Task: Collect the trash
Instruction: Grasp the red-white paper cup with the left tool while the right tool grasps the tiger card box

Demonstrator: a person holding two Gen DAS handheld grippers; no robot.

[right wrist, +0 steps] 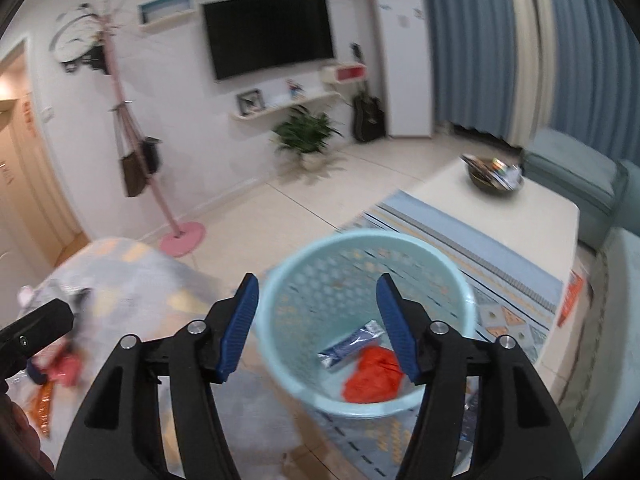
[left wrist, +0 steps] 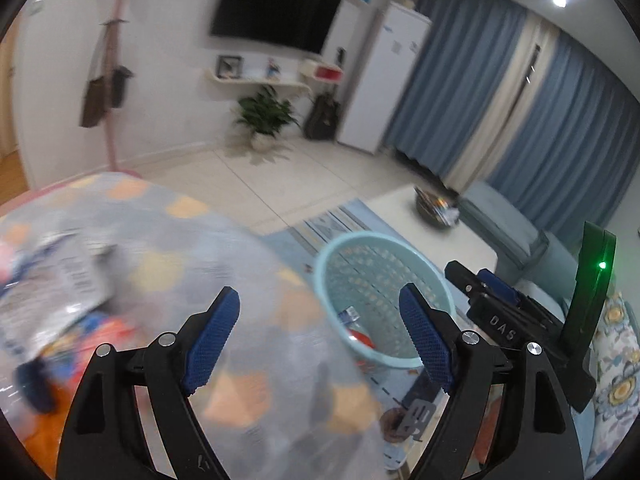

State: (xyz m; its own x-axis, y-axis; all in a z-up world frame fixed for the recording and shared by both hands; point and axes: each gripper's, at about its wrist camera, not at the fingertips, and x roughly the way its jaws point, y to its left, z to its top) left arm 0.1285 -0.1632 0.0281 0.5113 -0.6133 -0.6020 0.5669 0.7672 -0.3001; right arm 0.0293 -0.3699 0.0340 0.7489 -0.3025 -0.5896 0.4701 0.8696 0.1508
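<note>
A light-blue perforated basket [right wrist: 288, 280] stands on the floor rug; it also shows in the left wrist view [left wrist: 340, 248]. Inside lie a blue-and-silver wrapper [right wrist: 348, 346] and a crumpled red-orange wrapper [right wrist: 372, 380]. My right gripper [right wrist: 316, 328] is open and empty, hovering over the basket's near rim. My left gripper [left wrist: 320, 340] is open and empty, above a round table with a grey-and-orange cloth [left wrist: 160, 240]. Blurred wrappers [left wrist: 72, 304] lie on that table at the left. The right gripper's body [left wrist: 504, 320] shows beside the basket.
A white coffee table [right wrist: 500, 216] with a dark bowl [right wrist: 494, 180] of items stands behind the basket. A teal sofa [right wrist: 580, 172] is at the right. A pink coat stand [right wrist: 180, 236], a potted plant [right wrist: 308, 136] and a guitar [right wrist: 368, 116] line the far wall.
</note>
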